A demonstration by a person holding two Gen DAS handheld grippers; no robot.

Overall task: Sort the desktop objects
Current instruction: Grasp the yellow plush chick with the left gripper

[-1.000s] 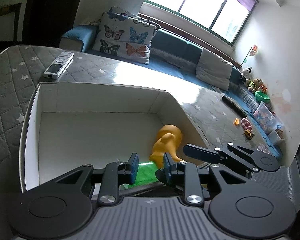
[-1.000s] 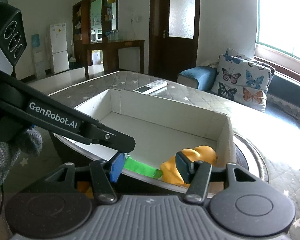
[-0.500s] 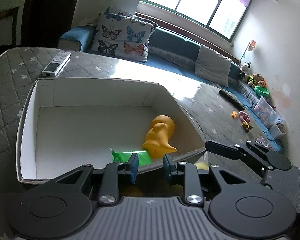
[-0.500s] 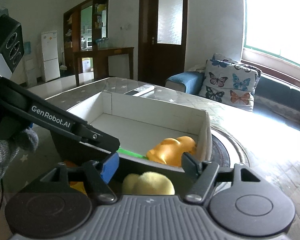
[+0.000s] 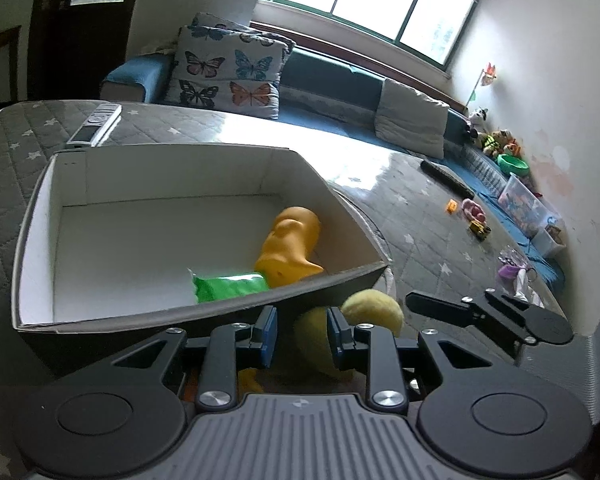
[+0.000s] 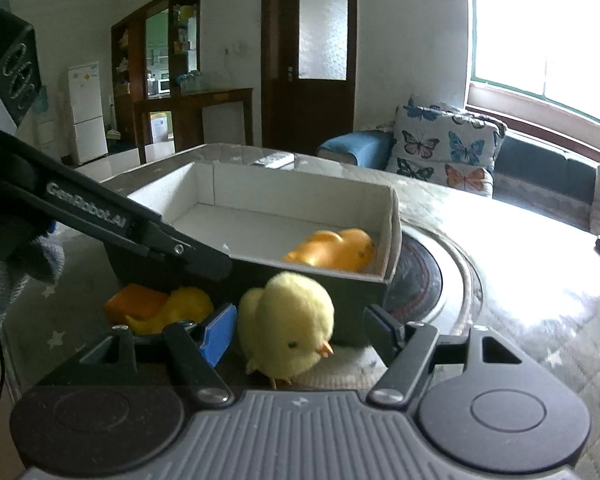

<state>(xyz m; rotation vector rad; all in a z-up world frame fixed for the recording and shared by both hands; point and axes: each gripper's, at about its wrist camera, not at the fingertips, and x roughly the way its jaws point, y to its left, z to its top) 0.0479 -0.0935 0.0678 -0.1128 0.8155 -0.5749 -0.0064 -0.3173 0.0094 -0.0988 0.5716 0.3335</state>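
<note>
A white cardboard box [image 5: 36,208] stands on the quilted table and holds an orange rubber toy [image 5: 290,246] and a green packet [image 5: 230,287]; the box [image 6: 300,194] and orange toy [image 6: 334,250] also show in the right wrist view. A yellow plush chick [image 6: 288,330] stands on the table in front of the box, between the fingers of my open right gripper [image 6: 300,330]. My left gripper [image 5: 299,332] is open, low in front of the box wall, with a yellow toy [image 5: 312,340] between its fingers. A yellow rubber duck [image 6: 180,308] and an orange block [image 6: 134,306] lie left of the chick.
A white remote [image 5: 96,126] lies beyond the box. A black remote [image 5: 446,178] and small toys [image 5: 474,216] lie on the table's right side. A sofa with butterfly cushions [image 5: 230,72] lies behind. The left gripper's arm [image 6: 112,220] crosses the right wrist view.
Both grippers have pulled back and dropped from over the box to the table in front of it. The plush chick and yellow toys have come into view between the fingers.
</note>
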